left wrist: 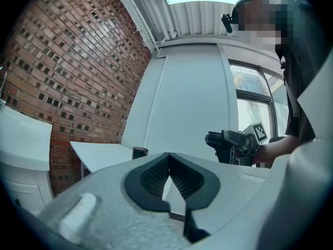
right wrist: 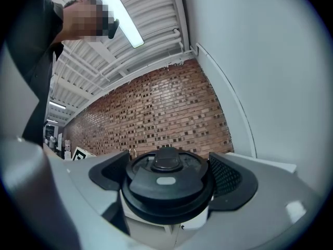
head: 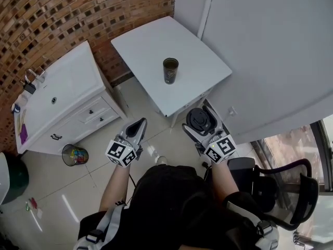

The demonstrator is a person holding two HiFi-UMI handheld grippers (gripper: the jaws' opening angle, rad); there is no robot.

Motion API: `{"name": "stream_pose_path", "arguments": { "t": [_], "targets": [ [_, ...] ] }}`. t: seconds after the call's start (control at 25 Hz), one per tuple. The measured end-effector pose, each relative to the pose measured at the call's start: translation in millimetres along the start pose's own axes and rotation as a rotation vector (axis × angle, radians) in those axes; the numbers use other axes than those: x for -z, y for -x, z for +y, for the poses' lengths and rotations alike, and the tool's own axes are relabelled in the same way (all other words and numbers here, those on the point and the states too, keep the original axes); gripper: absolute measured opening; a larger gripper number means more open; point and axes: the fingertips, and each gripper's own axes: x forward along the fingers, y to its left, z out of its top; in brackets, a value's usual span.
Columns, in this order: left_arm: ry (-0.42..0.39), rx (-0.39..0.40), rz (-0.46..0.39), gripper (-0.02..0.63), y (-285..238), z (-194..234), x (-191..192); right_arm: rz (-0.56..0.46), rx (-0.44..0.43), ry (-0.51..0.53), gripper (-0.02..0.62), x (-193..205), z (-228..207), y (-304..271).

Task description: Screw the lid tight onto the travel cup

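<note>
A dark travel cup (head: 170, 70) stands upright and lidless on the small white table (head: 140, 46); the left gripper view shows the cup (left wrist: 139, 152) far ahead. My right gripper (head: 199, 121) is shut on the round black lid (head: 198, 120), held level below the table's near edge. In the right gripper view the lid (right wrist: 167, 183) fills the space between both pads. My left gripper (head: 136, 129) hangs to the left of it, jaws shut and empty, tips (left wrist: 167, 170) meeting.
A white drawer cabinet (head: 62, 105) stands left along the brick wall. A small bin (head: 74, 154) sits on the tiled floor beside it. A black mesh office chair (head: 283, 191) is at the lower right. White wall panels rise behind the table.
</note>
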Motion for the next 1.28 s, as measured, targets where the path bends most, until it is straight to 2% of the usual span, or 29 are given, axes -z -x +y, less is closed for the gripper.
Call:
{"name": "stream_pose_path", "arguments": {
  "t": [0.16,0.4,0.64,0.8,1.04,1.28],
  "targets": [
    [0.025,-0.023,0.005,0.002,-5,22,5,0.018,-0.003,0.022,0.474,0,-5,-13],
    [0.035,-0.005,0.047,0.002,-41,34,19,0.034,-0.018,0.043,0.474,1,-33,-33],
    [0.021,-0.04,0.028,0.002,-88,55,13,0.03,-0.068,0.037,0.474,-4,-83,-68],
    [-0.002,-0.076,0.001,0.002,-119,74,-10,0.0,-0.119,0.042,0.474,-26,-115,-104],
    [0.005,-0.084,0.023,0.002,-147,93,-10,-0.011,-0.163,-0.006,0.474,-29,-144,-135],
    [0.004,-0.099,0.017,0.002,-187,105,-9,-0.015,-0.158,-0.066,0.474,-30,-188,-149]
  ]
}}
